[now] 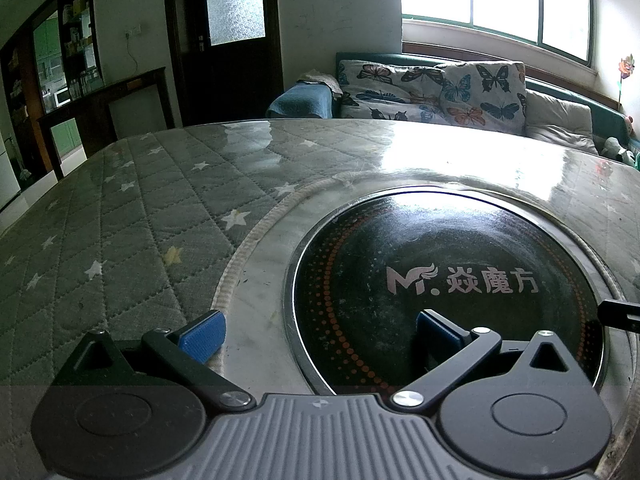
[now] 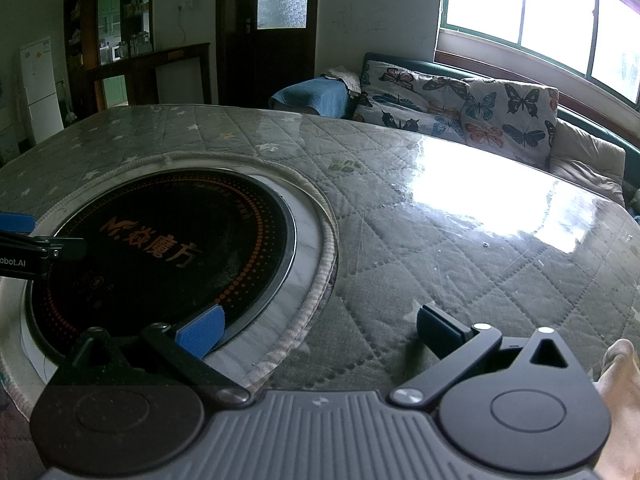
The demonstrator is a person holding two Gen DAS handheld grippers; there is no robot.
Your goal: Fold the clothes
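No garment lies on the table in either view. My left gripper is open and empty, low over the near edge of the round black cooktop. My right gripper is open and empty, over the quilted table cover just right of the cooktop. The left gripper's fingertip and arm show at the left edge of the right wrist view. A pale cloth or hand edge shows at the lower right of the right wrist view; I cannot tell which.
The table carries a grey-green star-quilted cover under a glossy sheet, with a round cut-out around the cooktop. Behind it stands a sofa with butterfly cushions, a blue folded blanket, a dark door and shelves.
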